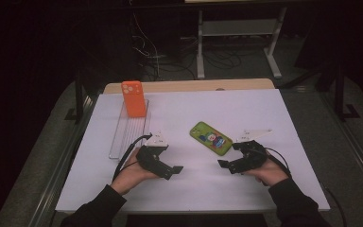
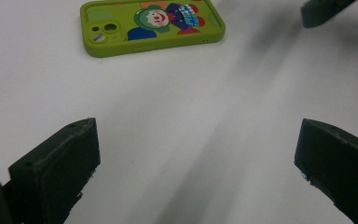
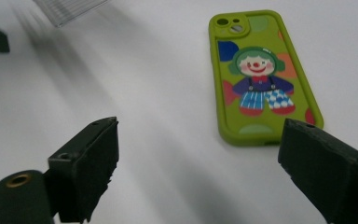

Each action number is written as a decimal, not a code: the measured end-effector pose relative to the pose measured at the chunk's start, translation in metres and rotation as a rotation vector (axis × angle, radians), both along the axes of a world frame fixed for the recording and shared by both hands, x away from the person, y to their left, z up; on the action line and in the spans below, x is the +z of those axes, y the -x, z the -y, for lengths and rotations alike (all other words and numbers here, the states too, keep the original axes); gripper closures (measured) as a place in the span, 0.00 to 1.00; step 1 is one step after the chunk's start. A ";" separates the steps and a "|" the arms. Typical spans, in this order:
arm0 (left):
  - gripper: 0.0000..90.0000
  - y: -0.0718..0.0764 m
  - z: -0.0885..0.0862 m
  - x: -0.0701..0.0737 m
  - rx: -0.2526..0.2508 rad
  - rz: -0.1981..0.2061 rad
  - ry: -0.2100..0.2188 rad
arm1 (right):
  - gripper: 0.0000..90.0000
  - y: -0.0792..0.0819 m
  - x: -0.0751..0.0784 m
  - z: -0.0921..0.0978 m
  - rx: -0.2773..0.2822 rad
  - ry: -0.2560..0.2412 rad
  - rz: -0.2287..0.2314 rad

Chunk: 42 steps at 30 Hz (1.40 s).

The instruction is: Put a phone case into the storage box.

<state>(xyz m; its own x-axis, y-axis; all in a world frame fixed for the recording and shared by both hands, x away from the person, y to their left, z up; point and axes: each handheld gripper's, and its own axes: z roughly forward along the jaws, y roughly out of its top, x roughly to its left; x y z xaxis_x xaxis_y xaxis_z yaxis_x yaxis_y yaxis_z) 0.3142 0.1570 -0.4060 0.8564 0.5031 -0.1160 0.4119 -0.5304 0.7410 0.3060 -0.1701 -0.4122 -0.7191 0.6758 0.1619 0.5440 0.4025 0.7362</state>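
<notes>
Green phone case [image 1: 211,137], flat on the white table [image 1: 246,189], camera cut-outs and clown picture facing up: green hair, red nose, blue dungarees, coloured dots around. No brand name or readable writing on it. Just ahead of the right gripper [image 1: 223,165], near its far jaw and not touching; farther off from the left gripper [image 1: 176,171], beyond and across from its tips. Left gripper [image 2: 196,163] spread wide, nothing between the jaws, bare table under them. Right gripper [image 3: 196,163] likewise spread wide and empty, green phone case [image 3: 261,74] lying lengthwise past its right-hand jaw. Orange phone case [image 1: 133,98] upright in the clear slotted rack [image 1: 123,137], beyond the left gripper, well apart from it; no lettering legible there.
</notes>
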 end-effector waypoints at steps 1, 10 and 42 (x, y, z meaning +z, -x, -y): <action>0.00 0.000 0.000 0.000 0.000 0.000 -0.002 | 0.05 0.003 -0.002 0.003 0.011 0.000 0.014; 0.00 0.000 0.000 0.000 0.001 0.002 0.000 | 0.00 0.028 -0.019 0.015 -0.010 0.003 0.015; 0.00 0.000 -0.001 -0.001 -0.006 0.010 -0.014 | 0.00 0.019 0.001 0.017 -0.031 0.000 0.050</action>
<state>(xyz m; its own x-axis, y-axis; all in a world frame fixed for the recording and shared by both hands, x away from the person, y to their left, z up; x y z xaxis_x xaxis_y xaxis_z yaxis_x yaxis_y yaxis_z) 0.3144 0.1577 -0.4066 0.8603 0.4999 -0.1001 0.4014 -0.5431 0.7375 0.2866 -0.1867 -0.4108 -0.7049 0.6980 0.1261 0.5186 0.3860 0.7629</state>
